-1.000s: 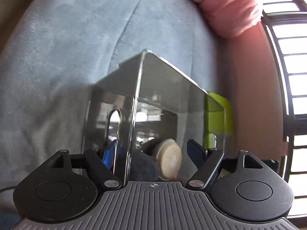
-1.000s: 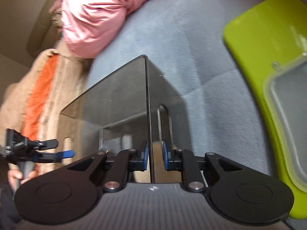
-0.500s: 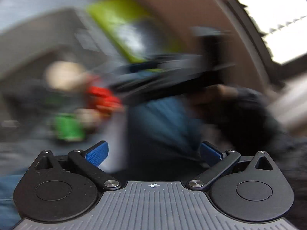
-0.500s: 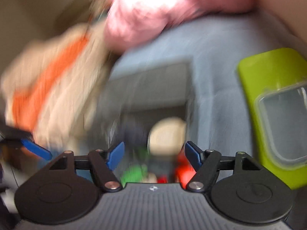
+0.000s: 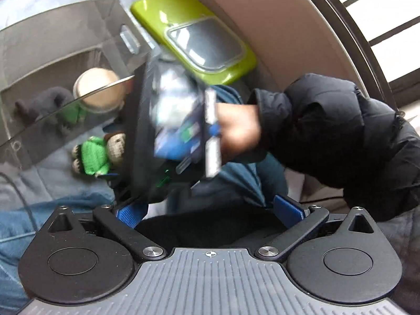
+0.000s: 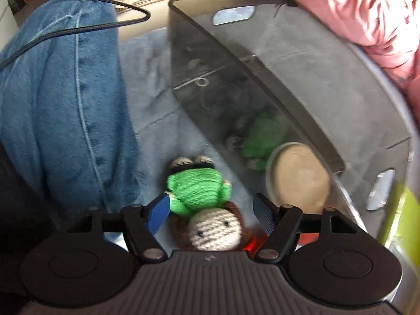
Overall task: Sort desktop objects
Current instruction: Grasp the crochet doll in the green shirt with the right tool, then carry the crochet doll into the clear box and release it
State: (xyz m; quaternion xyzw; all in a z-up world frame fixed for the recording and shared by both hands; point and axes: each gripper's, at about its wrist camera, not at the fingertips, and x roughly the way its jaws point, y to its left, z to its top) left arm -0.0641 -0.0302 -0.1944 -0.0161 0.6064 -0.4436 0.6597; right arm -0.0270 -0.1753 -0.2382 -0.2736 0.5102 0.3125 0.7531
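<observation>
A smoky clear plastic box [image 6: 302, 84] lies on a grey-blue blanket, also in the left wrist view [image 5: 52, 39]. A crocheted doll in a green sweater [image 6: 199, 191] lies beside the box, its pale face near my right gripper [image 6: 212, 210], which is open above it, fingers on either side. The doll also shows in the left wrist view [image 5: 97, 155]. A round beige lid [image 6: 296, 178] sits by the box wall. My left gripper [image 5: 210, 212] is open and empty, facing the blurred right tool [image 5: 170, 123] and the hand holding it.
A lime green lid with a clear window [image 5: 199, 34] lies right of the box. A pink garment [image 6: 367, 8] is behind the box. A blue towel [image 6: 60, 99] and a black cable [image 6: 78, 26] lie at the left. A red object [image 6: 252, 244] peeks under the right gripper.
Both grippers let go of the box wall and opened. They swung back toward the near side; the right one now hangs over the green doll.
</observation>
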